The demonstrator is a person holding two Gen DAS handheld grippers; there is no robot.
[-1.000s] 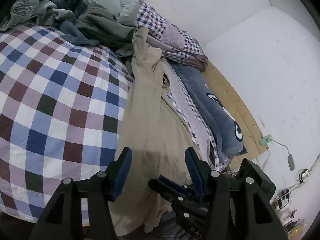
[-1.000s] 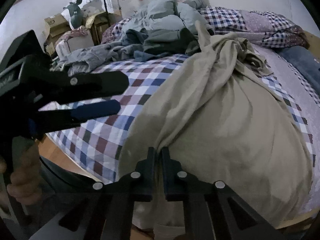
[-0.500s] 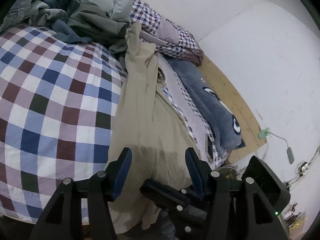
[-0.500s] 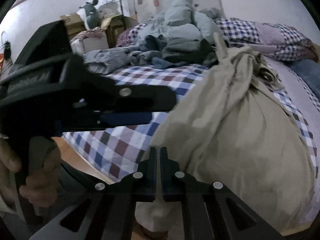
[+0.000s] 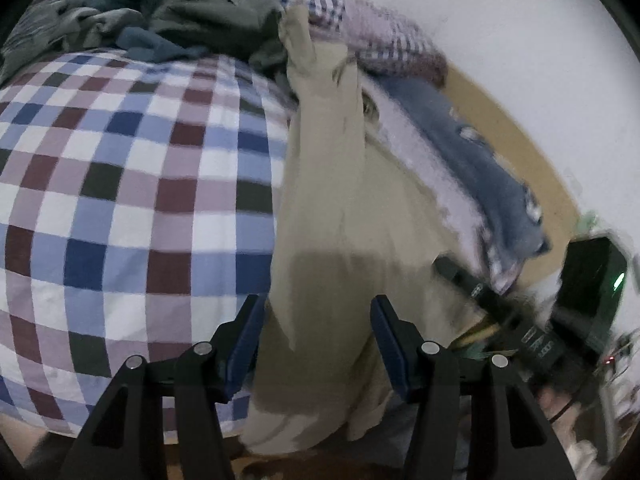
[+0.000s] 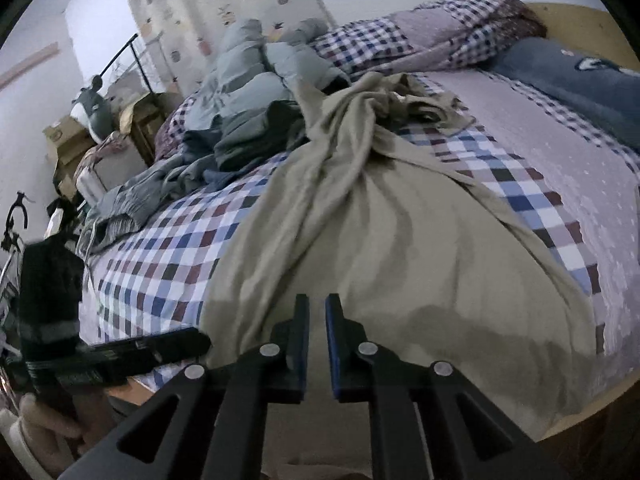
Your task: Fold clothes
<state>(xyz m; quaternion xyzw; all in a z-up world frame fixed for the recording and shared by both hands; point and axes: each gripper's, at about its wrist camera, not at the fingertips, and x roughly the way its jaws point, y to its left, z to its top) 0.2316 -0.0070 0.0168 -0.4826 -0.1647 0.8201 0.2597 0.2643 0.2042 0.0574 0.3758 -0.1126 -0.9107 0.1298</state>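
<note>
Lengthwise, beige garment [image 6: 384, 240] runs up the bed [image 6: 168, 248].

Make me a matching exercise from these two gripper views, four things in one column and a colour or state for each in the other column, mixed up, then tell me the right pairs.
Things:
1. left gripper
2. right gripper
3. beige garment
4. blue plush pillow

States:
A. lies by the wooden headboard
B. fingers nearly closed, only a narrow gap
C. spread over the checked bedsheet, bunched at its far end
D. fingers wide apart

Pairs: 1-D, 2-B, 3-C, 4-A
</note>
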